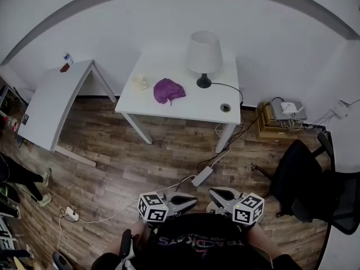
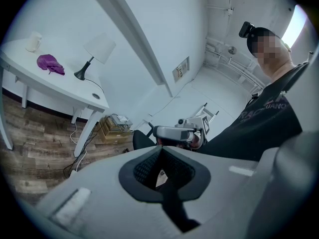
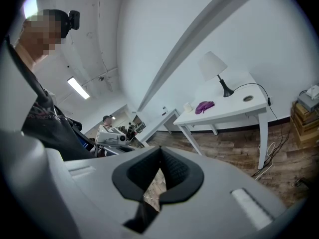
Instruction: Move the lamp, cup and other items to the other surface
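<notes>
The left hand-held gripper point(image 1: 192, 199) and right hand-held gripper point(image 1: 214, 194) hover close together, jaws closed.

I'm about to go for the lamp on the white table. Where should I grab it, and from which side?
Grip the lamp by its thin dark stem, between the shade and the round base. Come in level from the front edge of the table, under the shade, which looks too wide to pinch. The cord trails off the base to the right, so keep clear of that side.

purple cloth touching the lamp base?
Apart. The head view shows a strip of bare white table between the purple cloth and the lamp base.
</notes>
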`<state>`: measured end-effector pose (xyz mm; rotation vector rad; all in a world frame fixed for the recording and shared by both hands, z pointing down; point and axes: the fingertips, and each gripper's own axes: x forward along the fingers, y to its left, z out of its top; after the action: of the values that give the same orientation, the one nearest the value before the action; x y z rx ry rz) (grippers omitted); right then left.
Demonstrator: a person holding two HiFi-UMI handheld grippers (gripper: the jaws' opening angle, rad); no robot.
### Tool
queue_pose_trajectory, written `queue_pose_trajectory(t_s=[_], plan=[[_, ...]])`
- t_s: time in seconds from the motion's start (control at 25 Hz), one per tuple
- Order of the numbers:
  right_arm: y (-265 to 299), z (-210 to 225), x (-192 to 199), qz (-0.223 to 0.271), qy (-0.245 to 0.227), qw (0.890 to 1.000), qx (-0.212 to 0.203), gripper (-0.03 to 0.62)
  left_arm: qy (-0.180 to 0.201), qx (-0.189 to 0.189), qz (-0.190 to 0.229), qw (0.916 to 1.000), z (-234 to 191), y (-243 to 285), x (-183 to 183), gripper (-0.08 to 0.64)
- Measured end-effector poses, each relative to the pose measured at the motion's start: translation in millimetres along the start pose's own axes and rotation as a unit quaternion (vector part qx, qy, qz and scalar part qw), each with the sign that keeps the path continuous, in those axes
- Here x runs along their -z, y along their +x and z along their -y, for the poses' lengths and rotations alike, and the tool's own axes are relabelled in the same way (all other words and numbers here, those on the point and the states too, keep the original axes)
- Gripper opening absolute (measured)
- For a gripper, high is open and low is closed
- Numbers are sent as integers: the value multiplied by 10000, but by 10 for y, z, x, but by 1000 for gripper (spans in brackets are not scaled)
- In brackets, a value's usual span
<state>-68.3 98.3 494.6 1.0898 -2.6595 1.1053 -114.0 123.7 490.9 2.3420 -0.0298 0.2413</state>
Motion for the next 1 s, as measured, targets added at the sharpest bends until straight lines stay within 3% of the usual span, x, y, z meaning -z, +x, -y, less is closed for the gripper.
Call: queue_pose_trajectory(t_s=[0.52,0.56,0.72,1.0], plan=[[-222,138,-65,-199,-35,9953,-945,7,141,-177,-7,9997,293,455,131,20],[-233,150,-57,-242,-34,9945,-1015,29,100,-154,5,9998,313,493,149,20],[-276,212,-14,-427,-12,9912,-1249,32,-144,-14,68,9999,400,665,232,5],[-310,163,-8,-643,-22,9816,-1800,21,-656,606,76,9960,596,890,261,5]])
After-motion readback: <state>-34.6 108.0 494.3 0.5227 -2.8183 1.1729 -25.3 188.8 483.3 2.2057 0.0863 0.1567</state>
